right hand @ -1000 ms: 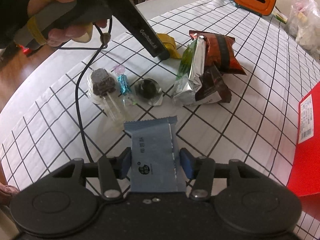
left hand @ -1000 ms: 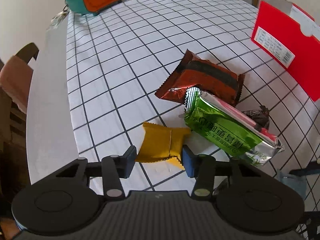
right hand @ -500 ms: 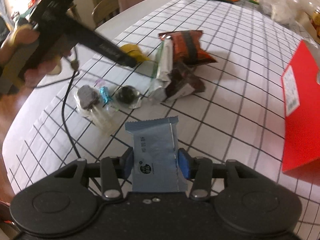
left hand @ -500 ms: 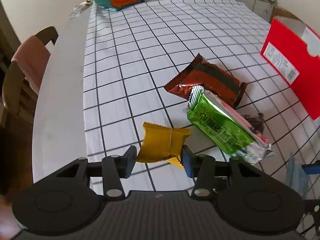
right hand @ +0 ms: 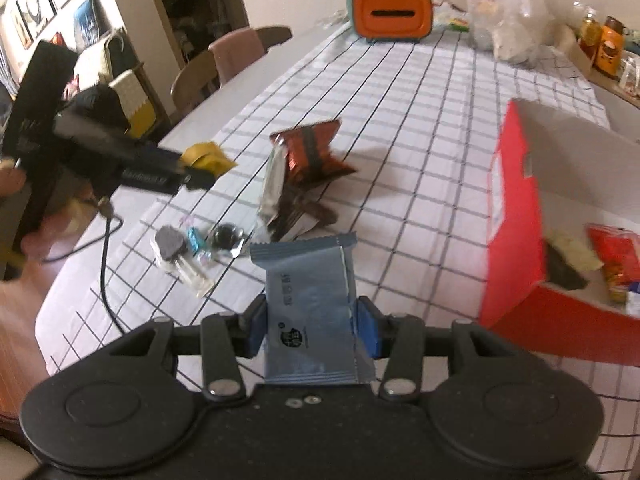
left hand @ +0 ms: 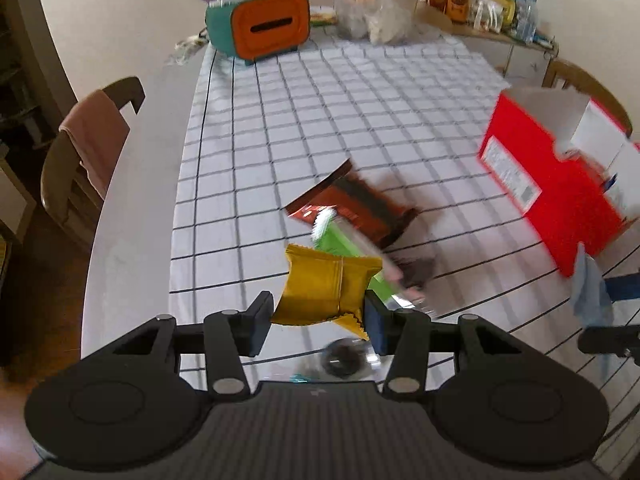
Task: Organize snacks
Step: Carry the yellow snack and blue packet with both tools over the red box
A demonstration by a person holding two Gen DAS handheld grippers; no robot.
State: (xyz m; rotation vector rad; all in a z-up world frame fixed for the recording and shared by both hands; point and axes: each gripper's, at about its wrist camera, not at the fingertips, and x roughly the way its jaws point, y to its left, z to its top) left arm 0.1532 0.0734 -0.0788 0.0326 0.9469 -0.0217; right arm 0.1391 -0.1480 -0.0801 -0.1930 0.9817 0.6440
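My left gripper (left hand: 318, 322) is shut on a yellow snack packet (left hand: 326, 290), held up above the checked tablecloth; the same packet (right hand: 206, 158) shows at the left gripper's tip in the right wrist view. My right gripper (right hand: 312, 326) is shut on a grey-blue snack packet (right hand: 310, 308), also lifted off the table. Below lie a brown-red packet (right hand: 310, 154), a green and silver packet (left hand: 344, 242) and a dark packet (right hand: 298, 216) in a pile. The open red box (right hand: 516, 216) stands to the right with snacks inside.
Small wrapped sweets (right hand: 198, 246) lie near the table's front left edge. An orange and teal tissue box (right hand: 392, 12) and a clear plastic bag (right hand: 506, 16) stand at the far end. A chair (left hand: 86, 156) with a pink cloth is at the left. A cable (right hand: 106, 280) hangs over the edge.
Both grippers have risen from the table with their packets and swung toward the far end; more of the red box and its inside comes into view.
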